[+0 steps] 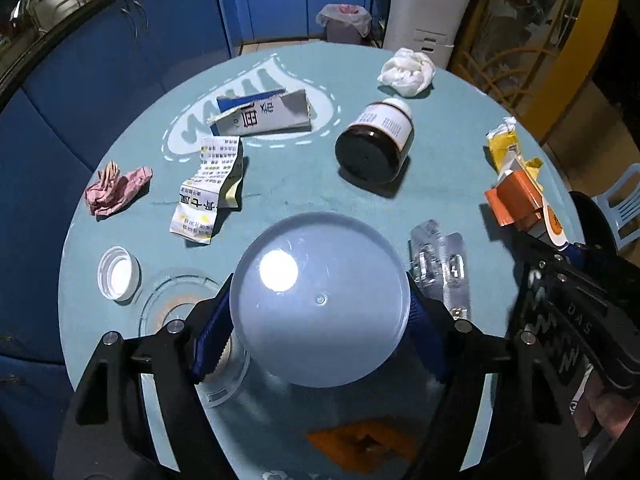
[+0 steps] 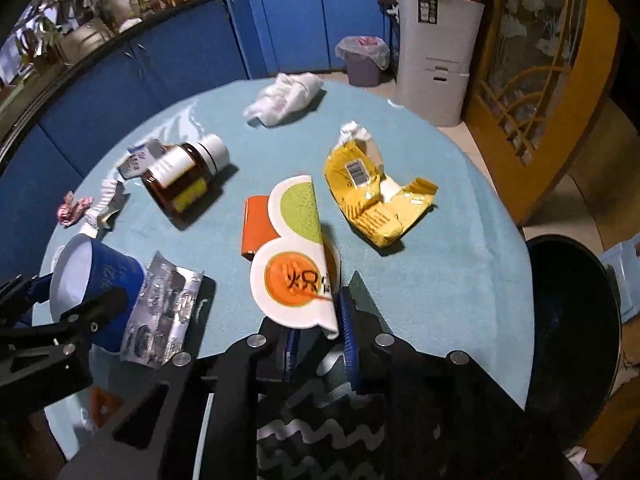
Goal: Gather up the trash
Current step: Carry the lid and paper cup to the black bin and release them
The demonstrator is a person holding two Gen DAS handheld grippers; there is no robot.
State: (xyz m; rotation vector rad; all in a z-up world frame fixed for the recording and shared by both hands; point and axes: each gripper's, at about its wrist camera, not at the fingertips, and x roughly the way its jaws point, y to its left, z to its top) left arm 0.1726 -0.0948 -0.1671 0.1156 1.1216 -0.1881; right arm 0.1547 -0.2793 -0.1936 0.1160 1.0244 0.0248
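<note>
Your left gripper [image 1: 320, 320] has its blue pads on either side of a blue plastic bottle [image 1: 320, 300] that sits bottom-up toward the camera, and they appear to press on its sides. Your right gripper [image 2: 320, 320] is nearly closed, pinching the near edge of a flattened white carton printed with orange and green circles [image 2: 294, 256]. That edge is thin, so keep it deep between the pads and lift straight, or the carton will likely peel out. The dark bin [image 2: 572, 340] sits just past the table's right edge; carry both pieces there before letting go. Left on the teal table [image 2: 460, 260] are the yellow wrapper [image 2: 372, 196], brown pill bottle [image 2: 180, 176], white tissue [image 2: 286, 98], blister pack [image 2: 160, 308], pink wad [image 1: 116, 188] and bottle cap [image 1: 119, 273].
</note>
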